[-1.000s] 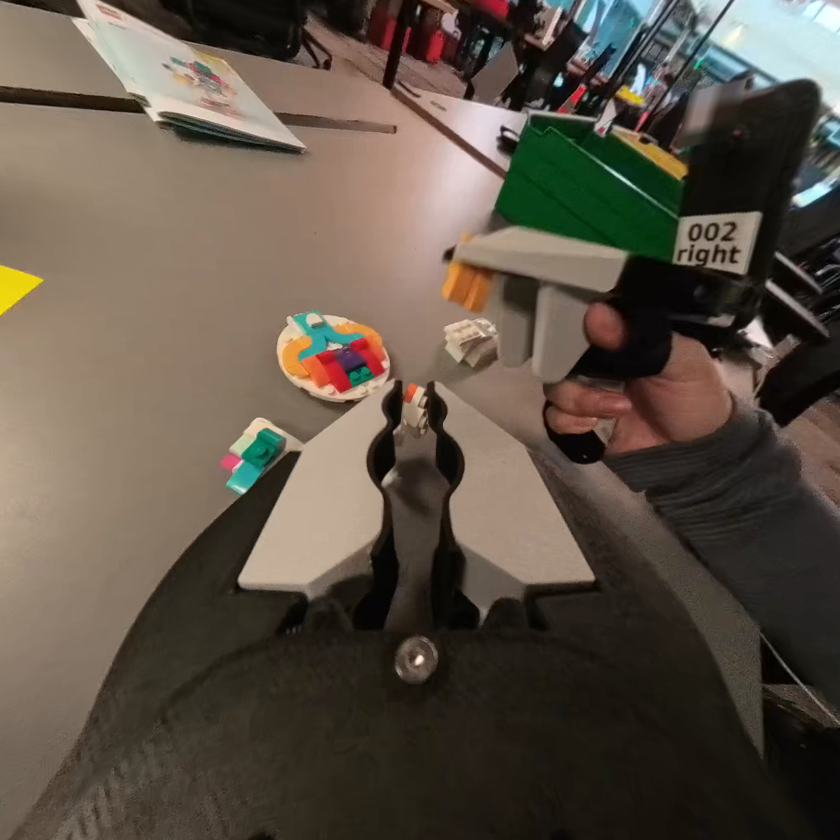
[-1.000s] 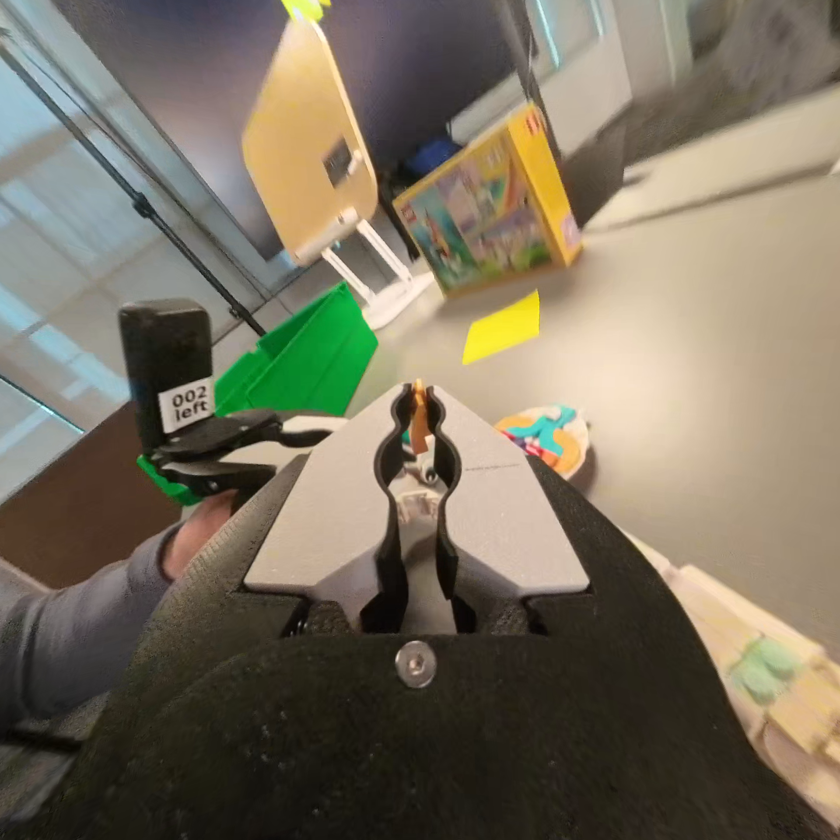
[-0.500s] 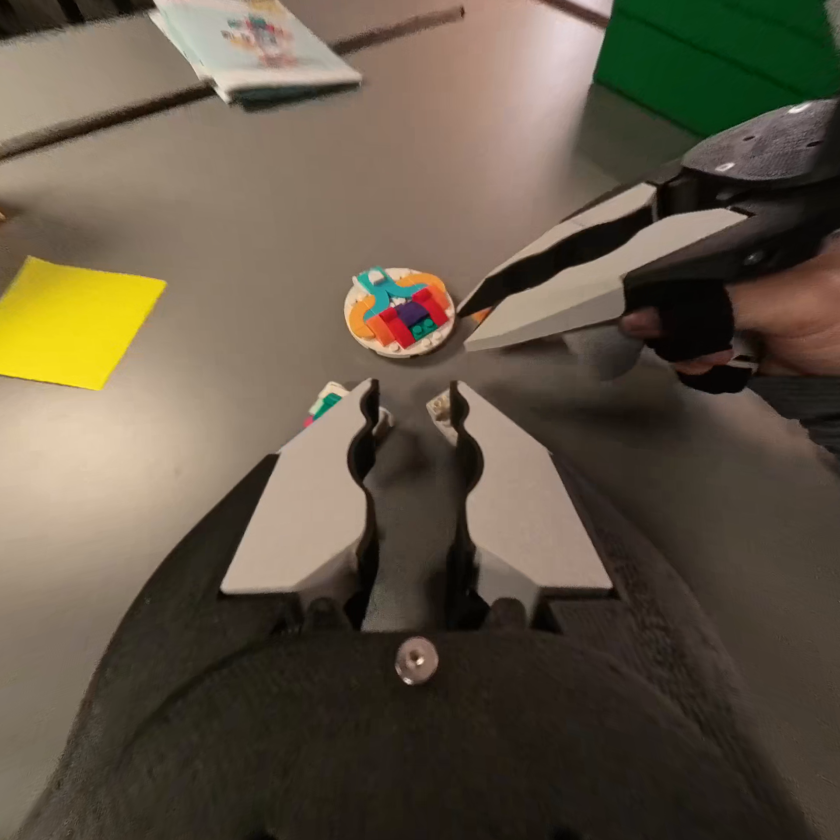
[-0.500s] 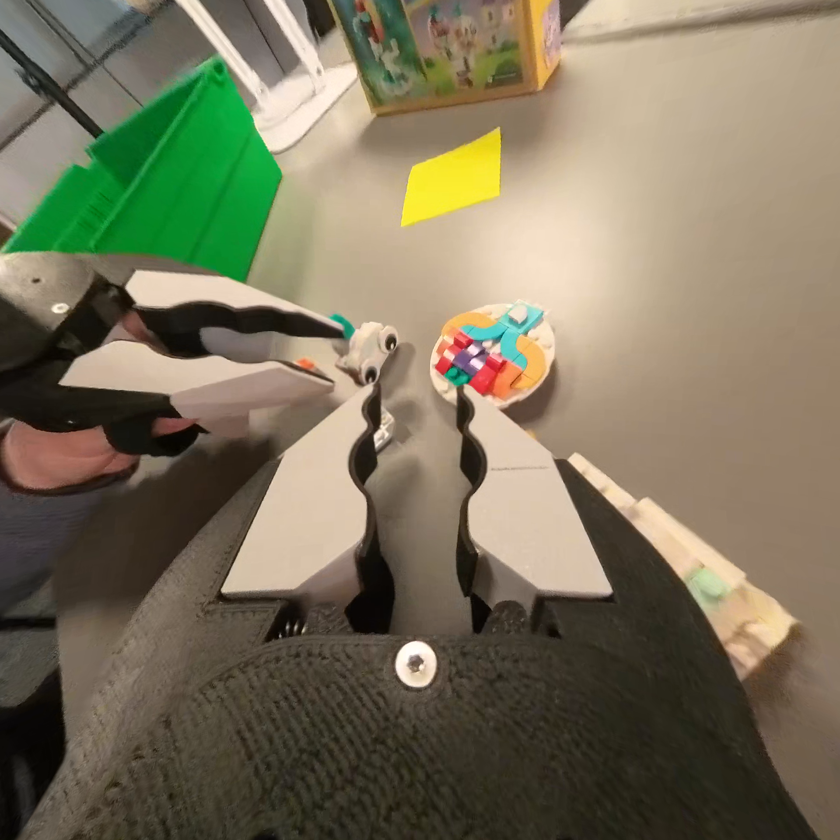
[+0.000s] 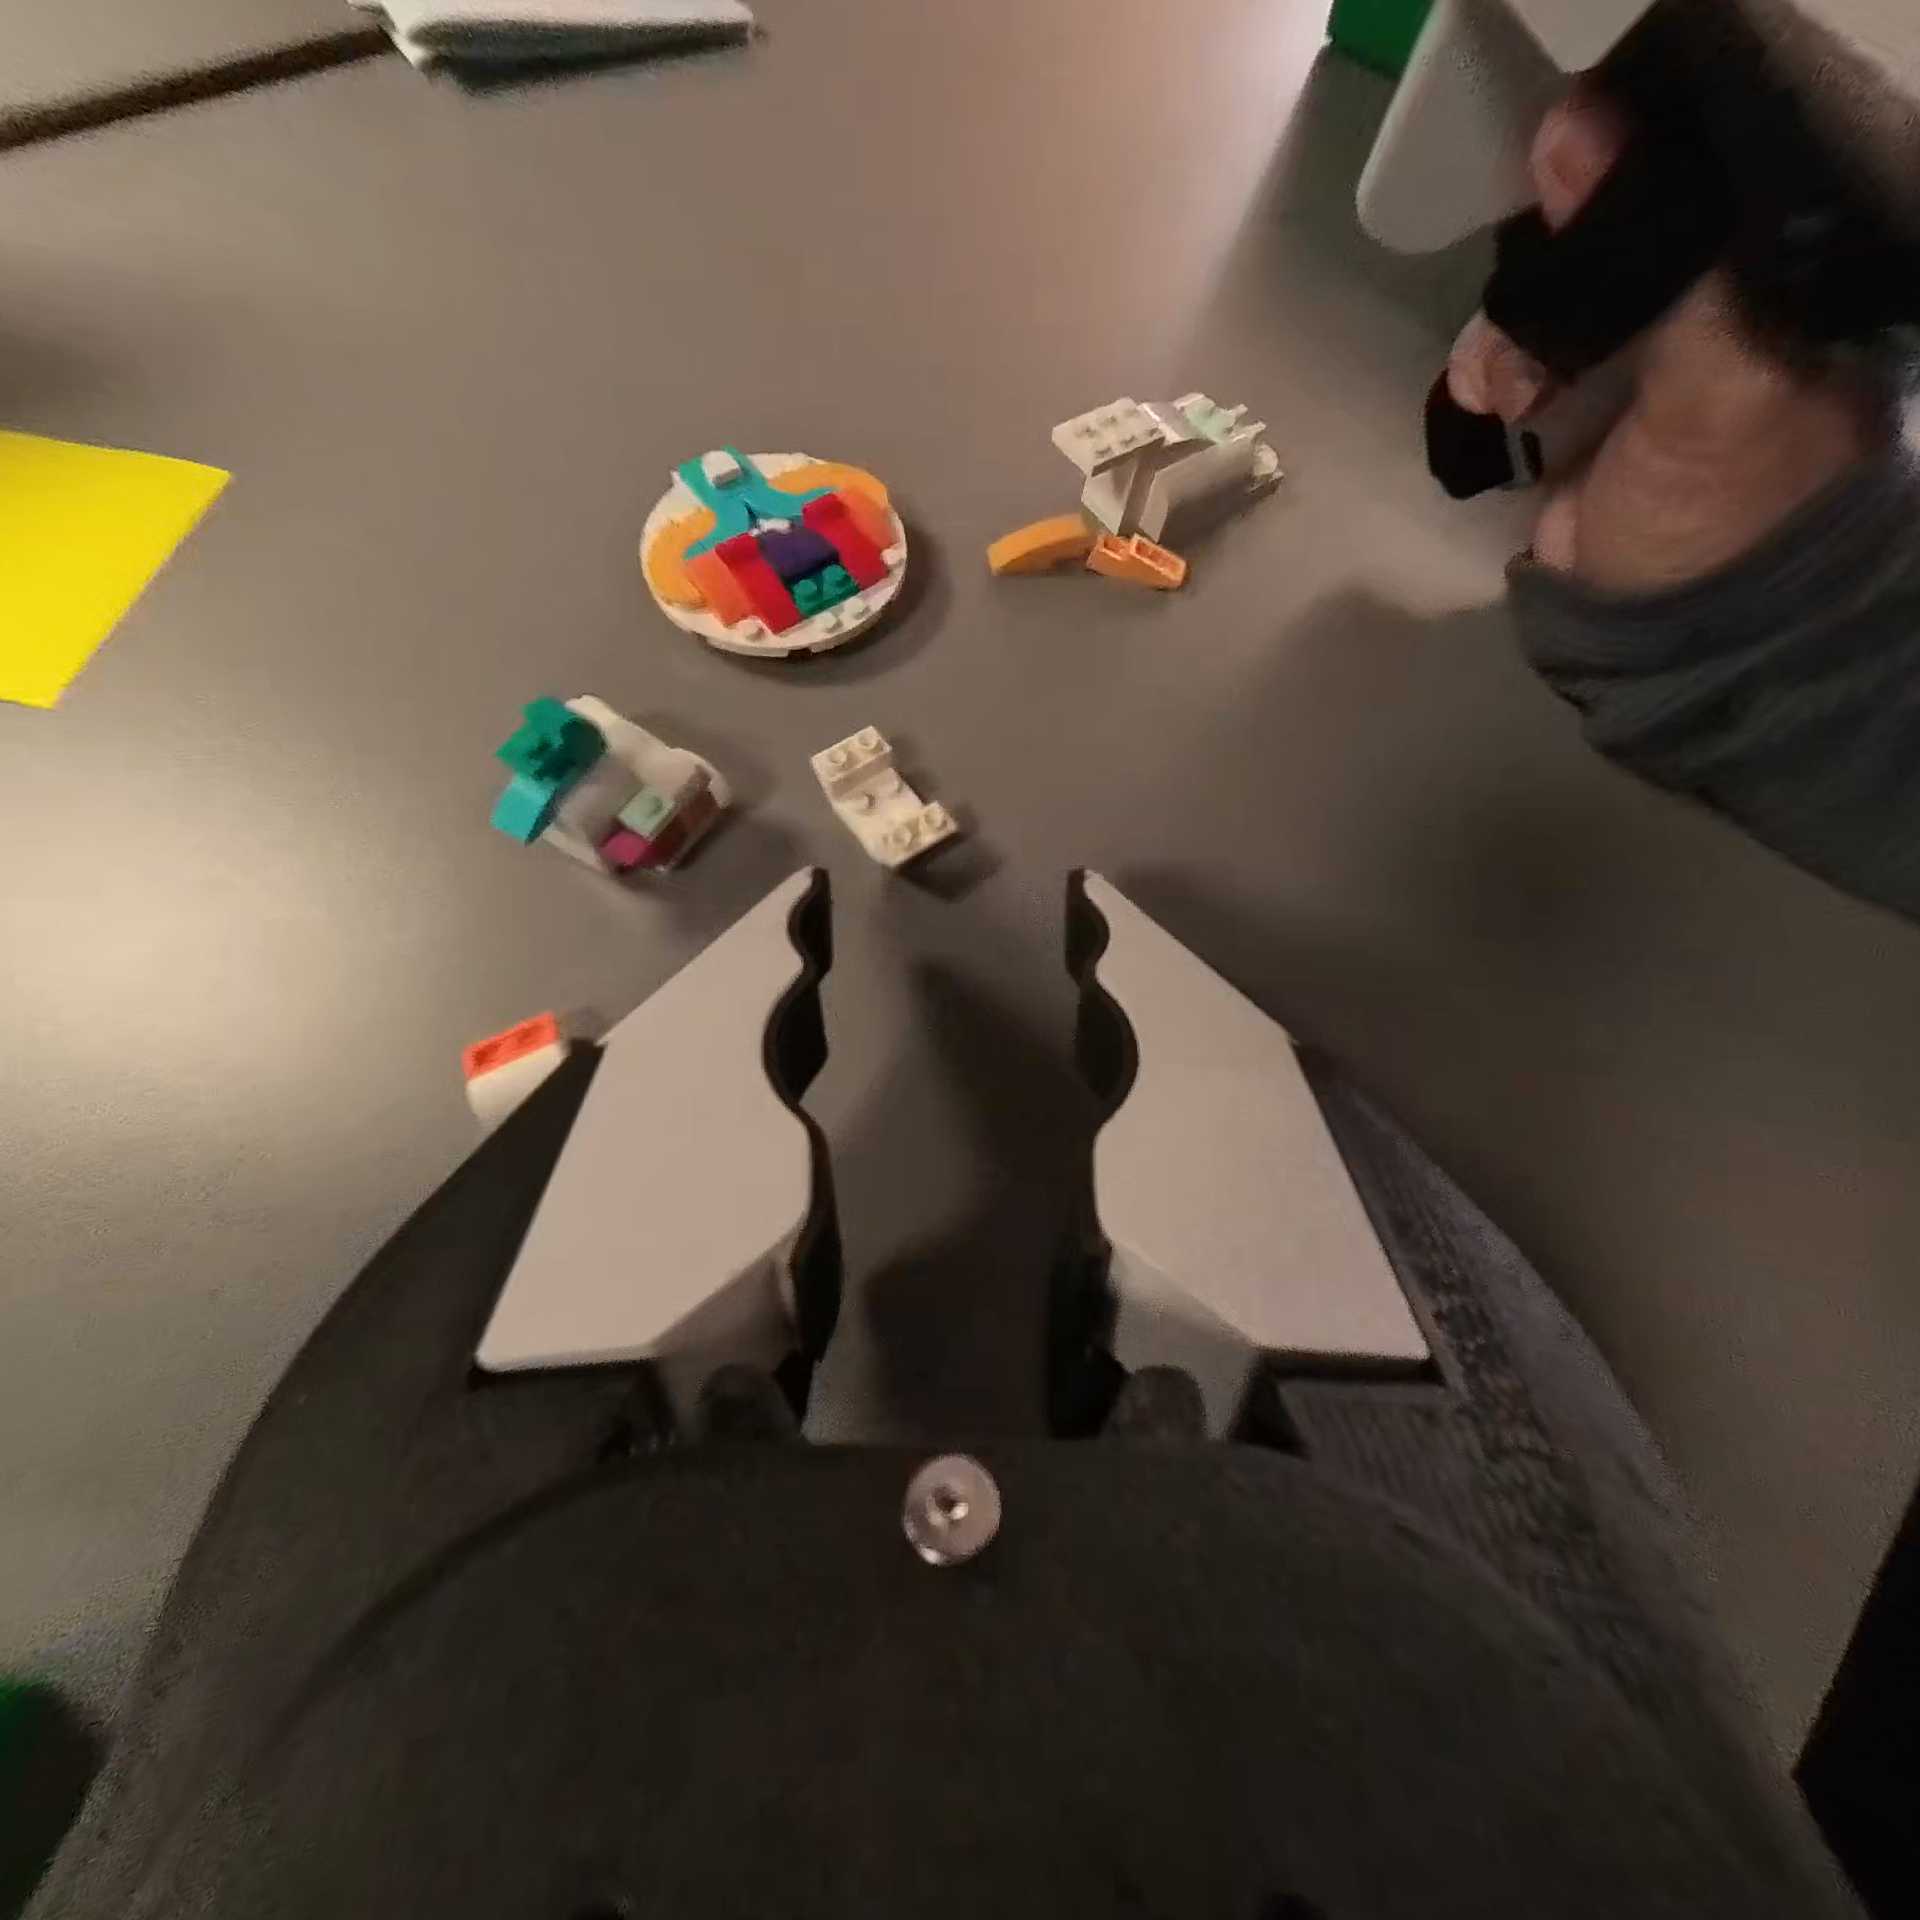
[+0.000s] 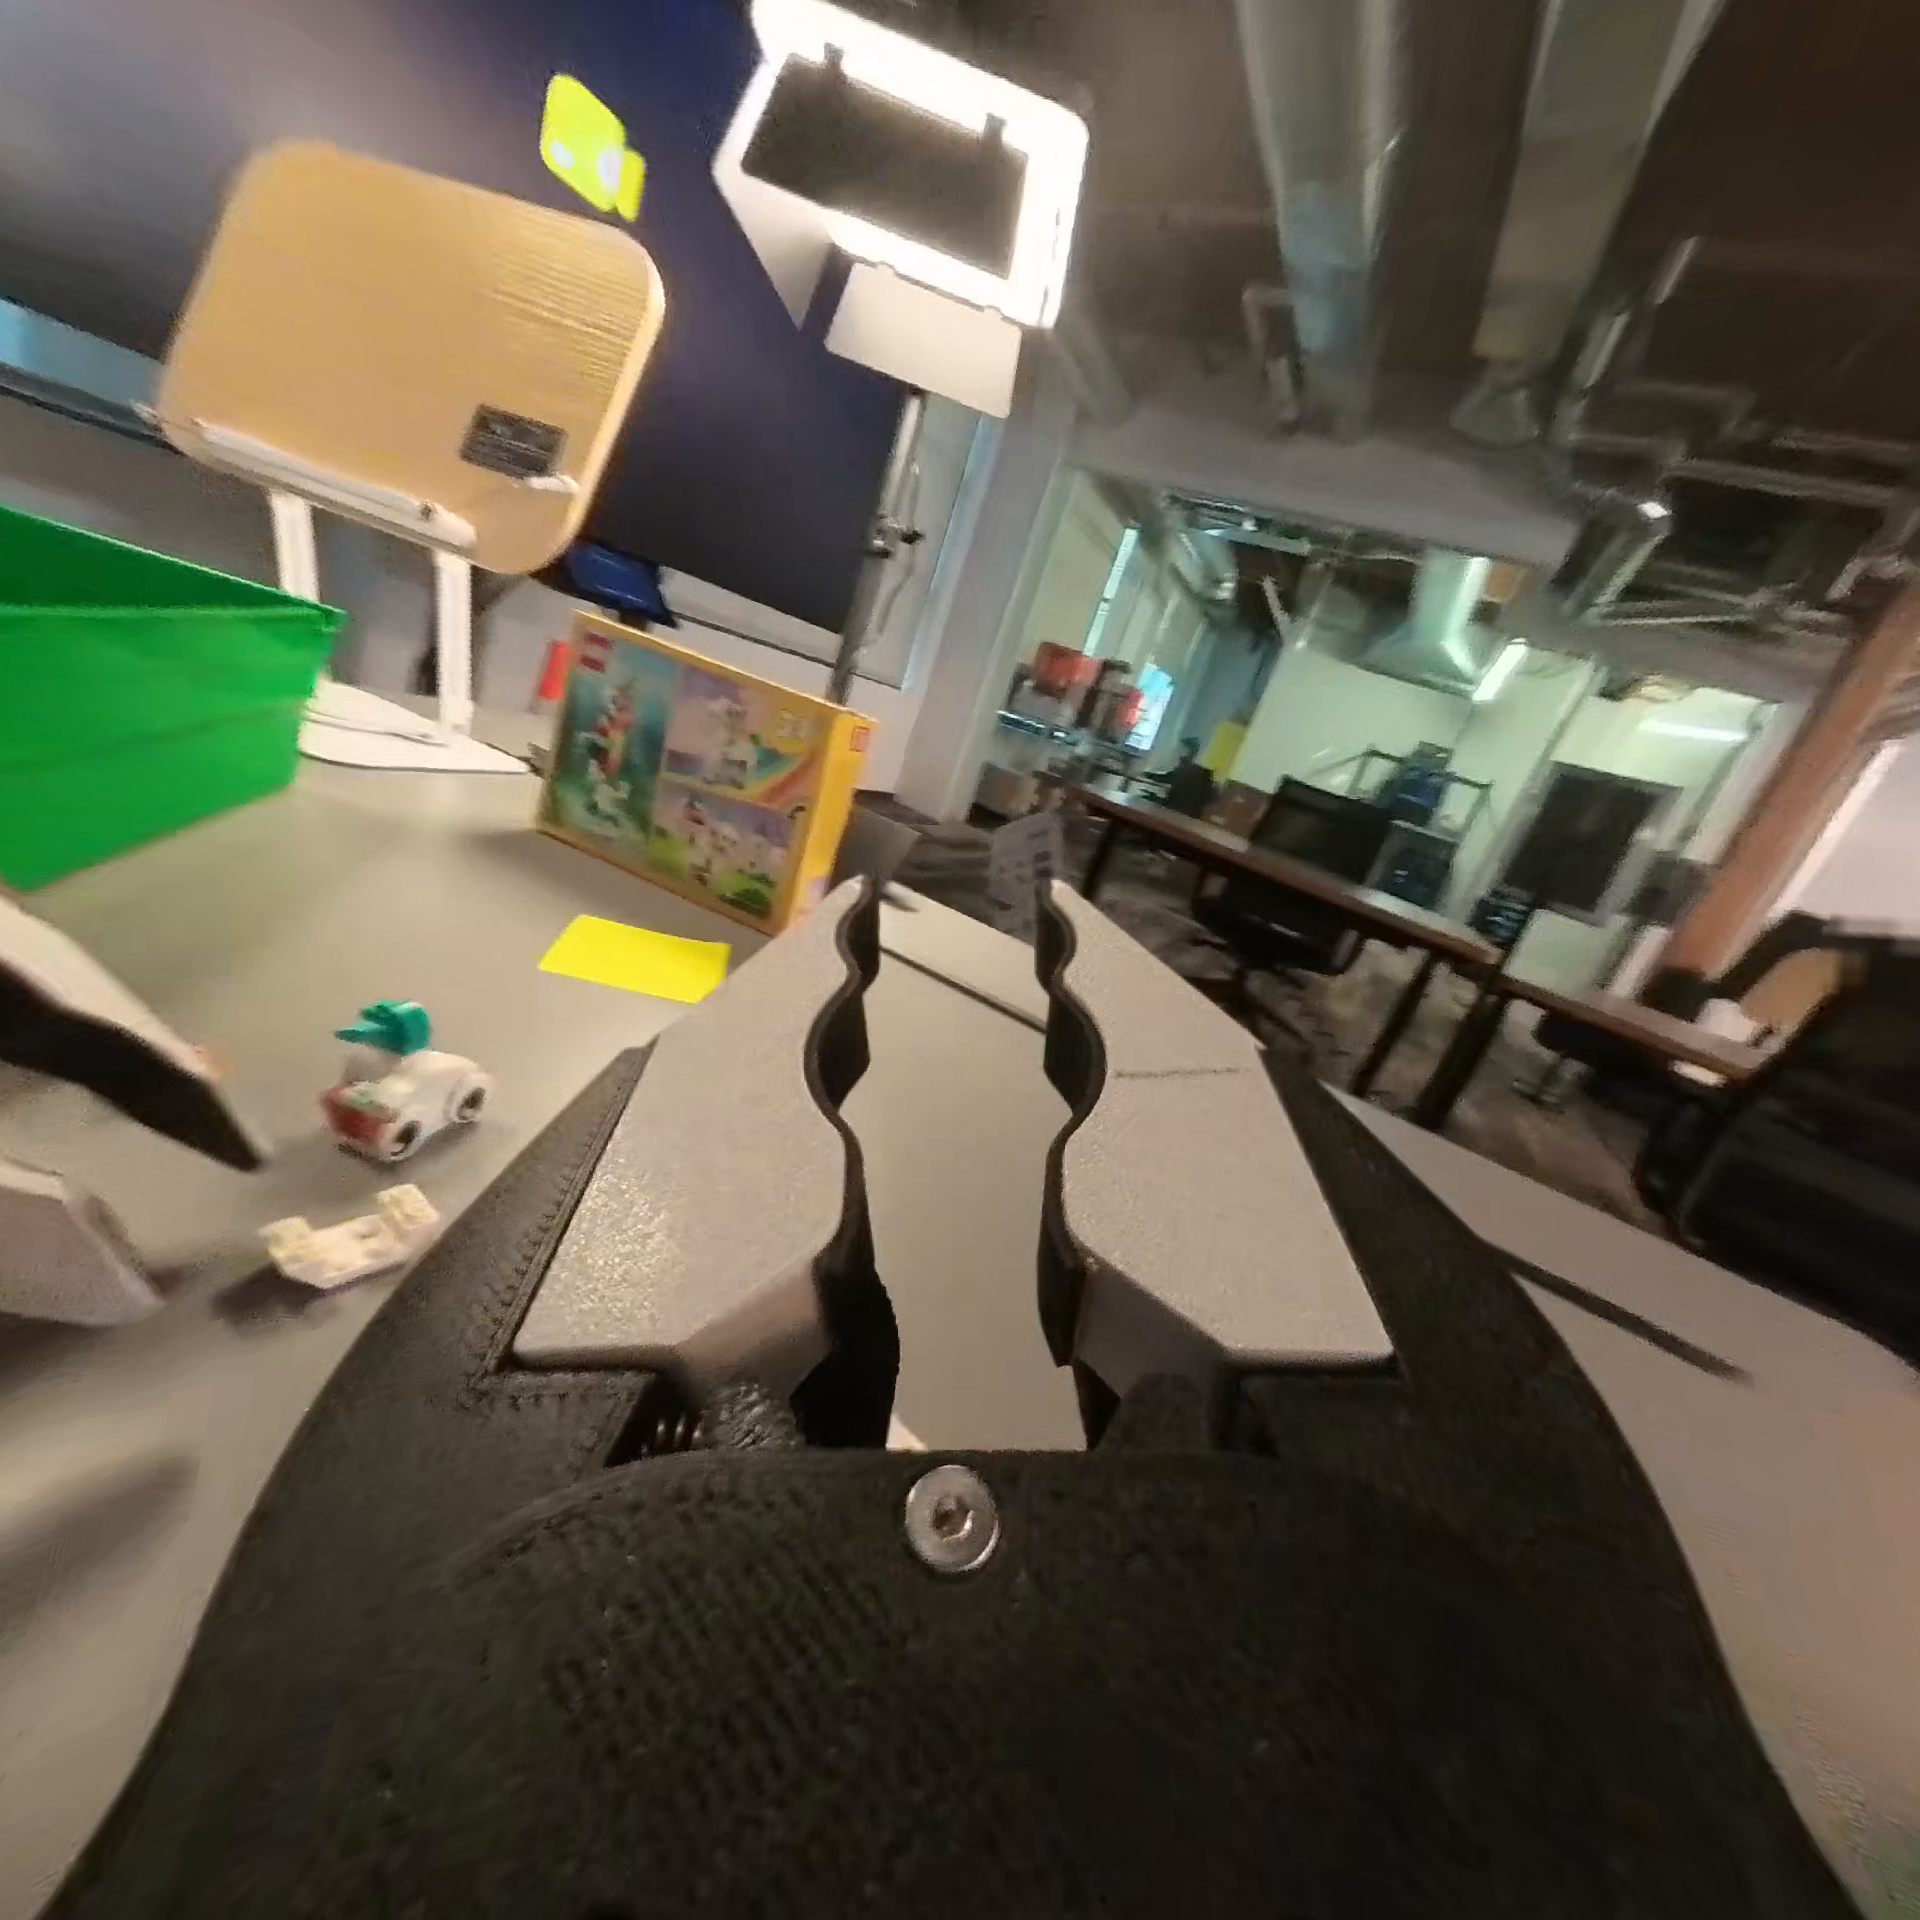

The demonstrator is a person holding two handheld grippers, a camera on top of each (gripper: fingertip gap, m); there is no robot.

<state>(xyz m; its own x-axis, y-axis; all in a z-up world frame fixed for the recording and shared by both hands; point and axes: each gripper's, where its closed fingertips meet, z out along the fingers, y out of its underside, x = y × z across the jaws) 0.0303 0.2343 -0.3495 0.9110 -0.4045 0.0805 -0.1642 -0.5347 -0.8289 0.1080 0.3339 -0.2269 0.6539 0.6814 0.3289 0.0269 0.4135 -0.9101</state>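
there, left gripper (image 5: 948, 883) agape above white brick piece (image 5: 883, 808), empty.

The left gripper (image 5: 945, 883) has let go of the small orange and white brick (image 5: 516, 1062) it pinched a second ago; its jaws now stand wide apart above the counter (image 5: 1039, 260), and the brick lies beside them. The right gripper (image 6: 951, 899) has dropped its orange piece (image 5: 1039, 548), spread its jaws, and lifted away, now pointing out across the room.
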